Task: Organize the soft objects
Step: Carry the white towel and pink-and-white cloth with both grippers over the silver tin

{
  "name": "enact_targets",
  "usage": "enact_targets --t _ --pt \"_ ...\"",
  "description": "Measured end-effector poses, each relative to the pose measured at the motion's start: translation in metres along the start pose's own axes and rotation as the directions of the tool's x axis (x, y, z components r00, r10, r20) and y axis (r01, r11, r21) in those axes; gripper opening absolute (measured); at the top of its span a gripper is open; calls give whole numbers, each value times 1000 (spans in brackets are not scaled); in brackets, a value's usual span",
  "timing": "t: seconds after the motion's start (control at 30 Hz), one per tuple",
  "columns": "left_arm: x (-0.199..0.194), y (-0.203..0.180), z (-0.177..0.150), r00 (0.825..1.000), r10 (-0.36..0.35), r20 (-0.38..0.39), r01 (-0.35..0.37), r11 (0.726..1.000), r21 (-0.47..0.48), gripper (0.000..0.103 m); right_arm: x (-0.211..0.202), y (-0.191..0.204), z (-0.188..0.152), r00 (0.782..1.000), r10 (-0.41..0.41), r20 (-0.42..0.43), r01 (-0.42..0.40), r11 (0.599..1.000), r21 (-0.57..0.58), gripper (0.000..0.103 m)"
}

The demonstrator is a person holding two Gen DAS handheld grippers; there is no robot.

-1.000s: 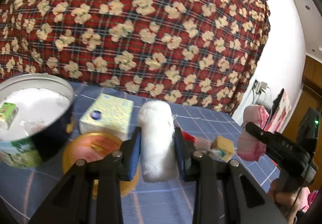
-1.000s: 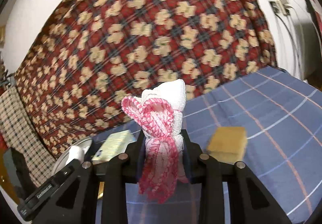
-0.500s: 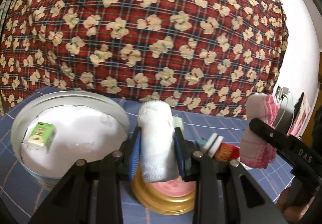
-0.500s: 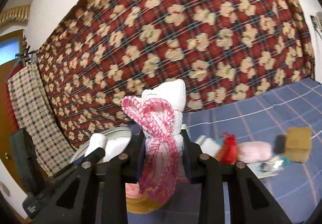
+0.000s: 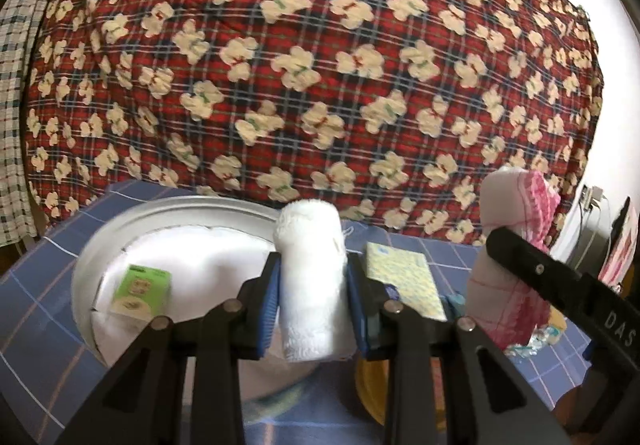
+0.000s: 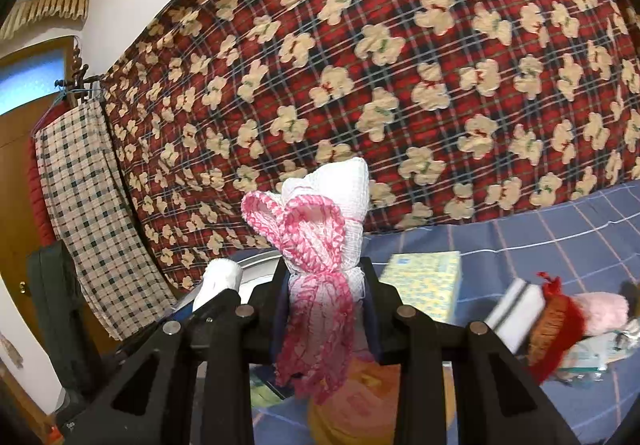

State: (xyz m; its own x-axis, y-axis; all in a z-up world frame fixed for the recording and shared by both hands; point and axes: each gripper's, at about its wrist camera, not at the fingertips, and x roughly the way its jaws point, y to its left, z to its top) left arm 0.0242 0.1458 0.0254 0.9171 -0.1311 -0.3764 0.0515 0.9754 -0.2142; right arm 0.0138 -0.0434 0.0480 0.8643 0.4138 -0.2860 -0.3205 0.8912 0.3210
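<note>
My left gripper (image 5: pixel 312 285) is shut on a rolled white towel (image 5: pixel 310 277) and holds it upright over the near rim of a round metal tin (image 5: pixel 100 245) lined in white. A small green box (image 5: pixel 142 291) lies inside the tin. My right gripper (image 6: pixel 326 293) is shut on a white and pink knitted cloth (image 6: pixel 324 245). That cloth also shows at the right of the left wrist view (image 5: pixel 512 257). The white towel shows at the left of the right wrist view (image 6: pixel 220 279).
A yellow tissue pack (image 6: pixel 424 281) lies on the blue checked bedspread (image 6: pixel 560 237). A yellow lid (image 5: pixel 372 393) sits below my left gripper. A striped white cloth (image 6: pixel 516 309), a red tasselled item (image 6: pixel 556 325) and a pink soft item (image 6: pixel 600 313) lie at right. A red bear-print quilt (image 5: pixel 320 65) hangs behind.
Both grippers have swung left with their loads. The tin has come to the centre of the left wrist view, with the white towel now over its rim. Both grips are unchanged.
</note>
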Motion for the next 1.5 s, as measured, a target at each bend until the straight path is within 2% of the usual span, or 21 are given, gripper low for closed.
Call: enact_targets --t 0.43,0.67,0.87,1.1,1.27,1.5 --pt "18 37 20 996 94 5 -94 996 -9 30 46 35 2 1000 4 19 -4 1000 -28 35" --pt "25 62 23 984 180 14 -180 983 -29 30 77 47 -1 1000 -6 8 6 1000 -19 35" --pt "31 81 23 959 285 8 -284 958 -30 30 102 62 -6 1000 -24 -1 24 998 -56 35" --pt "41 91 15 943 329 -52 -331 943 -26 30 124 61 -20 998 -50 -45 46 996 -77 35" --pt "43 89 10 933 355 -60 -355 935 3 30 131 67 -28 994 -104 -42 95 980 -174 35" --pt "47 90 4 917 392 -77 -391 920 29 30 134 75 -36 991 -121 -59 105 969 -224 35"
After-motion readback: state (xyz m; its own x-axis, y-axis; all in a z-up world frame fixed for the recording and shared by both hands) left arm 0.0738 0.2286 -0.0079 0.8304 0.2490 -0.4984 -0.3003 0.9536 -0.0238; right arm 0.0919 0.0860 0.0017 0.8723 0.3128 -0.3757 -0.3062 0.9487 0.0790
